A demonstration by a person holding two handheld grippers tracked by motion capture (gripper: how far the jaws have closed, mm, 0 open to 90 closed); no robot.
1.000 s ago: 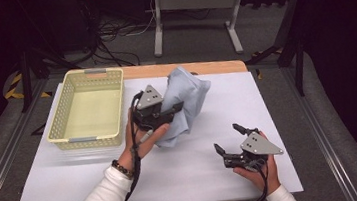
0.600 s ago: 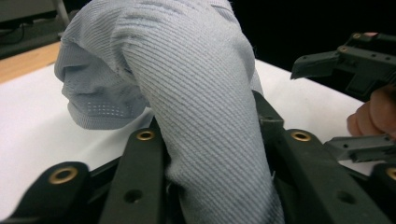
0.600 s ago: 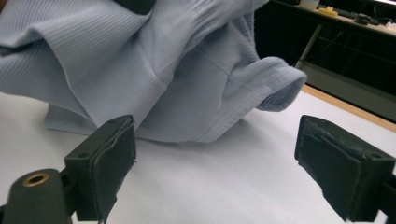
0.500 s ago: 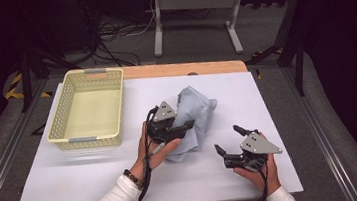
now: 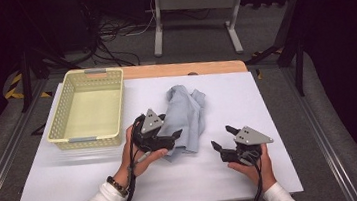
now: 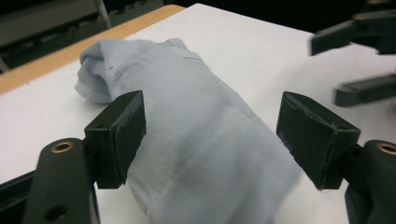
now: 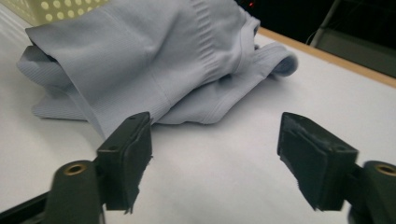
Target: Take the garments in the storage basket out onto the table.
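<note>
My right gripper (image 5: 225, 140) sits nearest me on the white table (image 5: 279, 120), low at the right of the high view, jaws apart with only bare tabletop between them in the right gripper view; they've just been closing a bit, nothing caught. Pale blue cloth (image 7: 154, 65) lies just beyond those jaws, bunched and folded, well short of the pads. My left gripper (image 5: 175, 137) is at the near-left edge of the same cloth (image 5: 184, 120), jaws just opened and standing wide. In the left gripper view the cloth (image 6: 201, 140) runs between the two pads; right pad is clearly off it, left pad sits right against the fabric edge, can't tell for sure if it touches, but it's not clamped. Cloth rests flat on the table around mid-width, long axis running away from me toward the wooden edge strip (image 5: 188, 68). Right gripper tips (image 6: 355, 60) show beyond the cloth in the left gripper view, apart from it. Farther left, the yellow perforated basket (image 5: 112, 112) stands on the table, near the cloth but not touching.
</note>
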